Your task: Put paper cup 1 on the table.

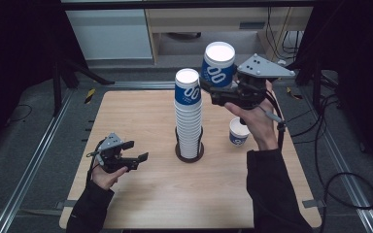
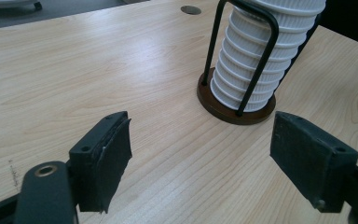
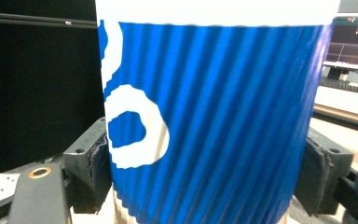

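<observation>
A tall stack of blue-and-white ribbed paper cups (image 1: 188,114) stands in a black wire holder with a brown round base (image 2: 235,105) at the table's middle. My right gripper (image 1: 213,90) is shut on a single blue cup (image 1: 218,64), held upright in the air to the right of the stack's top; close up, that cup (image 3: 205,116) sits between both pads. Another cup (image 1: 238,132) stands alone on the table right of the holder. My left gripper (image 1: 138,151) rests low near the left front, open, with nothing between its fingers (image 2: 103,158), pointing at the holder.
The wooden table (image 1: 141,194) has bare room at the front and left. Metal rails run along the floor on both sides, and cables lie at the right. A person's dark sleeves come in from the bottom edge.
</observation>
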A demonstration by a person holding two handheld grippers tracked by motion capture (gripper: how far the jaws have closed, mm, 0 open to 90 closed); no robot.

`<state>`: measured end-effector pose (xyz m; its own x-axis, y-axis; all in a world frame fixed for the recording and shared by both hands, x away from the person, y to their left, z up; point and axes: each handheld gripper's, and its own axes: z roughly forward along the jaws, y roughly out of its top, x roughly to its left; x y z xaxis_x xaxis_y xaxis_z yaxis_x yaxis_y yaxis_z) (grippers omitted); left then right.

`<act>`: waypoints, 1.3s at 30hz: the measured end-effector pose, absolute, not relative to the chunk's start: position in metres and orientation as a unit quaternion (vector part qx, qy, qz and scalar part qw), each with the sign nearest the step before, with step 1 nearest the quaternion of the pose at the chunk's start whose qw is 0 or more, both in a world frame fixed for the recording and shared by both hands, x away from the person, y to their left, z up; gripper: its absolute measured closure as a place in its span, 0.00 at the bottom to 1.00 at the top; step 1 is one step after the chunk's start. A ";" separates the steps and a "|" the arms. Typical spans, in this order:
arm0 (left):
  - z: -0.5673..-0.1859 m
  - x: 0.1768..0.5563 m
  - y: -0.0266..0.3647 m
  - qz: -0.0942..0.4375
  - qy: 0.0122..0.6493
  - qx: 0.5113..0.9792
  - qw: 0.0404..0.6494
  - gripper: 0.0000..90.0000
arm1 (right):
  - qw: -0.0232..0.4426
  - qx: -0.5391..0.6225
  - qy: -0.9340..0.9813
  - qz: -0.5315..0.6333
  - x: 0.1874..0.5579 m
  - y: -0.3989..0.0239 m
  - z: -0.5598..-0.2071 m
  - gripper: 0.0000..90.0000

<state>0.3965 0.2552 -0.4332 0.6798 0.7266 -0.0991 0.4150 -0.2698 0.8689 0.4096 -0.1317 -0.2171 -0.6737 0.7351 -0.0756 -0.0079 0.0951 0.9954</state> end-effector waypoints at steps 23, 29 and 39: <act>-0.431 0.394 0.251 0.156 0.352 0.787 0.483 0.22 | 0.262 0.296 0.722 0.568 0.391 -0.178 -0.302 0.22; -0.428 0.392 0.249 0.154 0.346 0.789 0.483 0.22 | 0.247 0.288 0.737 0.559 0.387 -0.176 -0.320 0.22; -0.429 0.390 0.242 0.147 0.335 0.798 0.478 0.22 | 0.215 0.275 0.757 0.552 0.383 -0.175 -0.352 0.22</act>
